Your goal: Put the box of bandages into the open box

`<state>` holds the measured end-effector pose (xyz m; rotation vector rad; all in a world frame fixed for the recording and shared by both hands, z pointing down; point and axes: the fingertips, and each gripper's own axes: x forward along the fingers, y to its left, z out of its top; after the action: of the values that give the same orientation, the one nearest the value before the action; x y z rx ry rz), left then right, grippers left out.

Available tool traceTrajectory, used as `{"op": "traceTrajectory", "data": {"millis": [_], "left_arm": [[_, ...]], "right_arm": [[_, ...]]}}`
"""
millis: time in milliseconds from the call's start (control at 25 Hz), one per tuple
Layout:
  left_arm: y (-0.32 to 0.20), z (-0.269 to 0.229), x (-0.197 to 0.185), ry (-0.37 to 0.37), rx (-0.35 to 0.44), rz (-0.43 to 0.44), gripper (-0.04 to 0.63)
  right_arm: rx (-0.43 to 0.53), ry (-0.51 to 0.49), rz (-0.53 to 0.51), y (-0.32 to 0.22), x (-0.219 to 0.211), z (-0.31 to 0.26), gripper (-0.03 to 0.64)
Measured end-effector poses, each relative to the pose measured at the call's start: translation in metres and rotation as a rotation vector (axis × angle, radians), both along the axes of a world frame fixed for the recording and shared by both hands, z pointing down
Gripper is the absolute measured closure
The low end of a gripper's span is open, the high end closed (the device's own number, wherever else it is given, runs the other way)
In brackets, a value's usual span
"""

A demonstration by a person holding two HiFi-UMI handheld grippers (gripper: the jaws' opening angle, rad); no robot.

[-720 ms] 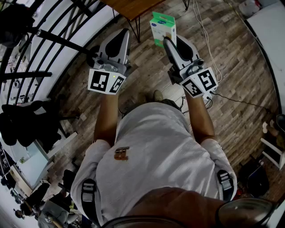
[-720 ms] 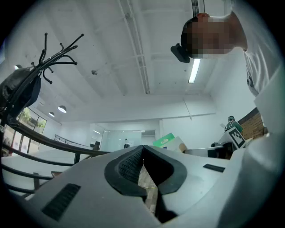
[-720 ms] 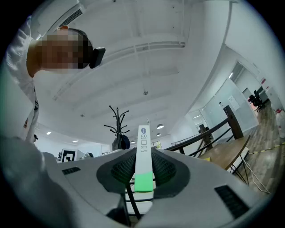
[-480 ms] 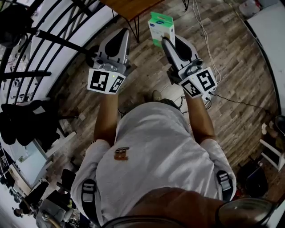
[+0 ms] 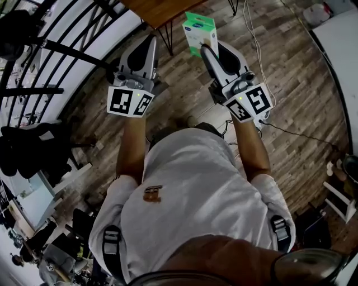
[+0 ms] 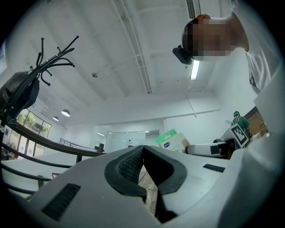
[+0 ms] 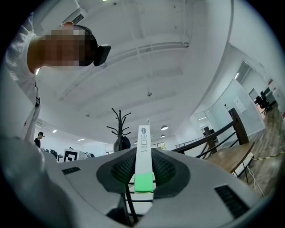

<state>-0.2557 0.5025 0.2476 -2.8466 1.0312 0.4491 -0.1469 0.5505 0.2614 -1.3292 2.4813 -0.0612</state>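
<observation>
- Bandage box (image 5: 199, 31): green and white, upright, held in the air just short of the wooden table (image 5: 162, 8). It sits a little nearer the table's leg than it did a moment ago.
- Right gripper (image 5: 205, 51): jaws part-way closed, pads pressed on the box's two broad faces, narrow edge showing between them (image 7: 143, 156).
- Left gripper (image 5: 149, 42): jaws meeting at the tips, nothing between them. It is held level with the right one on the table's near side and has drifted slightly toward the railing (image 5: 67, 50).
- Reading: likely the carry stage, with the box secured and moving toward the table. The open box shows in no view, so the drop-off point cannot be placed.
- Edges: the table's edge and thin black legs lie straight ahead of the box, and the railing bars run along the table's left.
- Open room: bare floor (image 5: 291, 100) to the table's right, crossed by loose cables (image 5: 254, 39). The two grippers are well apart.
</observation>
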Motion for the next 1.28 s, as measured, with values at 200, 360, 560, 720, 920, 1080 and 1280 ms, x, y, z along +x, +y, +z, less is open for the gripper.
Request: {"op": "traceTrajectory", "data": {"millis": [200,360,560,720,920,1080,1280], "left_arm": [[-0.021,-0.005,0.074,-0.026,0.01,-0.028,0.575],[-0.032,-0.007,0.079,-0.032,0.017,-0.039,0.575],[-0.059,-0.004,0.082,-0.03,0.02,-0.037,0.575],[-0.094,0.0,0.089,-0.018,0.023,-0.028,0.575],[-0.154,0.003,0.098,-0.005,0.035,-0.015,0.575],[-0.246,0.008,0.11,-0.016,0.031,-0.013,0.575],[-0.304,0.009,0.117,-0.025,0.043,-0.001,0.575]], "right_arm": [[-0.004,0.001,-0.009,-0.019,0.082,0.003,0.514],[-0.009,-0.011,-0.005,-0.031,0.095,0.004,0.514],[-0.016,-0.007,0.0,-0.059,0.1,0.009,0.514],[-0.02,0.007,0.008,-0.091,0.104,0.013,0.514],[-0.022,0.033,0.023,-0.149,0.11,0.015,0.514],[-0.049,0.051,0.026,-0.241,0.118,0.019,0.514],[-0.052,0.064,0.042,-0.3,0.125,0.019,0.514]]}}
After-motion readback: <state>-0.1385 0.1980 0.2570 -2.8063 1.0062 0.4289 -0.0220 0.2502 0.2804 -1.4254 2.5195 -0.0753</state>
